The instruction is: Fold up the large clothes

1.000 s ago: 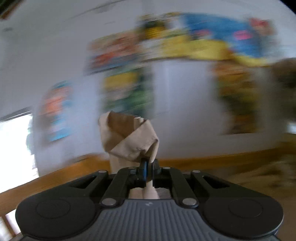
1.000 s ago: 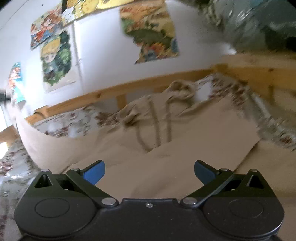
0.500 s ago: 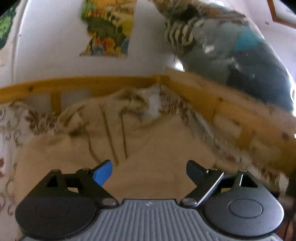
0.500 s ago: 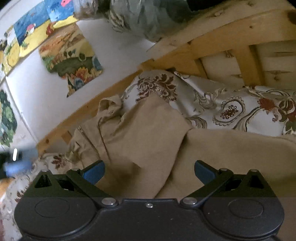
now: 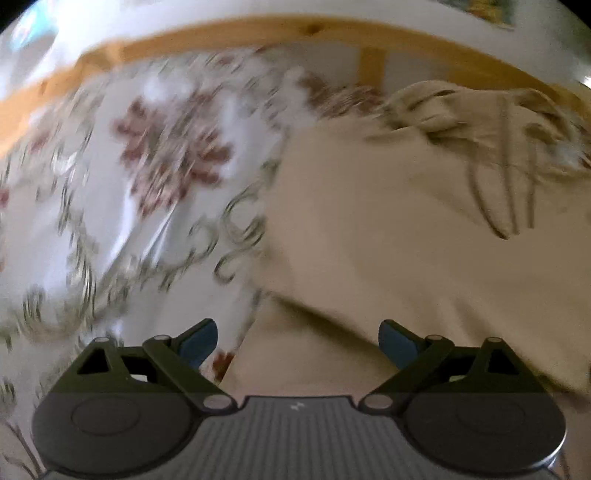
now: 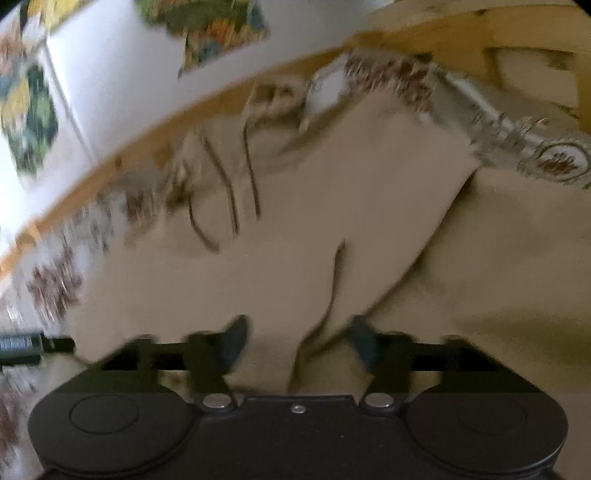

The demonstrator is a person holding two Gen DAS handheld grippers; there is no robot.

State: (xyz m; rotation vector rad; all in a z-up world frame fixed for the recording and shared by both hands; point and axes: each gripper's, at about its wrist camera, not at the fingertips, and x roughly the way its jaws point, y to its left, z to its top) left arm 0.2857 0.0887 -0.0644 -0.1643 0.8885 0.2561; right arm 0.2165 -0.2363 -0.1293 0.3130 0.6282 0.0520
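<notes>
Beige garment (image 6: 332,206) lay on the floral bedsheet (image 5: 110,221). Left gripper (image 5: 297,343) was opening, nothing gripped. Right gripper (image 6: 297,343) was closing around 1 fabric ridge, not yet pinching. Risk: grabbing 2 layers would skew the fold.

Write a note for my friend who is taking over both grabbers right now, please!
Left gripper: jaws wide and opening, nothing held, above the edge of the beige garment.
Right gripper: jaws closing around a fold of the garment; pads not yet pressing.
The garment lies spread on the flowered bedsheet, inside the wooden bed frame, drawstrings at the far end.
Done: partly folded.
Left: finish the right grip, pick up the left edge, complete the fold.
</notes>
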